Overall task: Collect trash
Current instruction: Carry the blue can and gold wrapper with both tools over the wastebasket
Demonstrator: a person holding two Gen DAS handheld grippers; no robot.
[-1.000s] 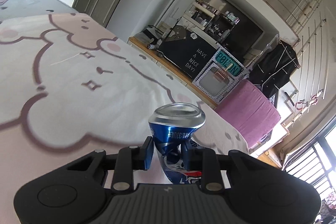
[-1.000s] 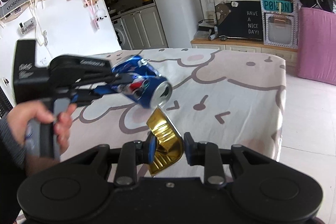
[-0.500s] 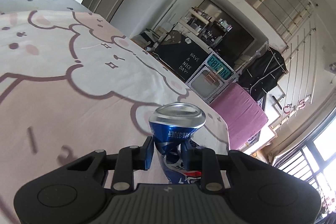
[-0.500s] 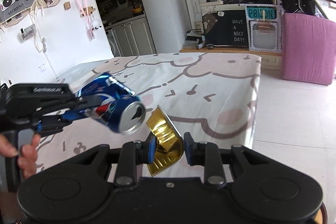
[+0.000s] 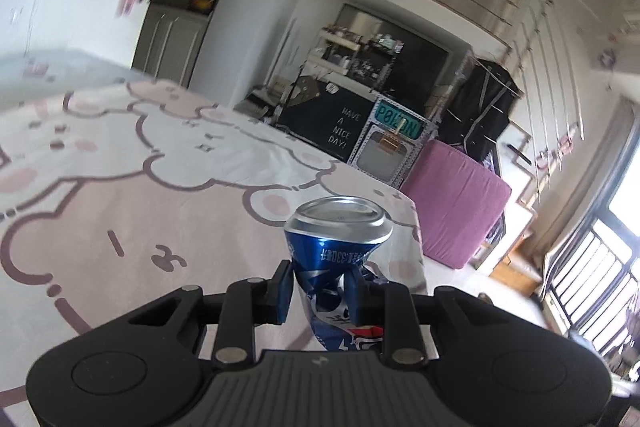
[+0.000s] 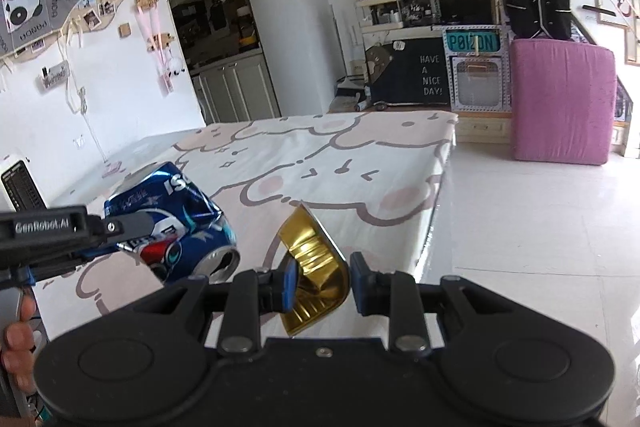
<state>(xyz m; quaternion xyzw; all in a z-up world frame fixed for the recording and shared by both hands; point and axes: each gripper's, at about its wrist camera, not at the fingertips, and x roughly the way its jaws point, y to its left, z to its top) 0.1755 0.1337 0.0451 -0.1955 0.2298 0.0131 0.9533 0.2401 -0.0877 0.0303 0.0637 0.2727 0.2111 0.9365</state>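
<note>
Both grippers drift right past the bed, left gripper (image 5: 318, 285) pinching a light dented blue can (image 5: 338, 259), right gripper (image 6: 323, 277) pinching thin gold foil (image 6: 316, 267).

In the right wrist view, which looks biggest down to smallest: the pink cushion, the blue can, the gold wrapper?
As they appear:
1. pink cushion
2. blue can
3. gold wrapper
The can and wrapper sit much nearer the camera, so the cushion's true lead is greater.

Both wrist views face across the bed (image 5: 168, 187); right view catches the left gripper (image 6: 120, 227).
</note>
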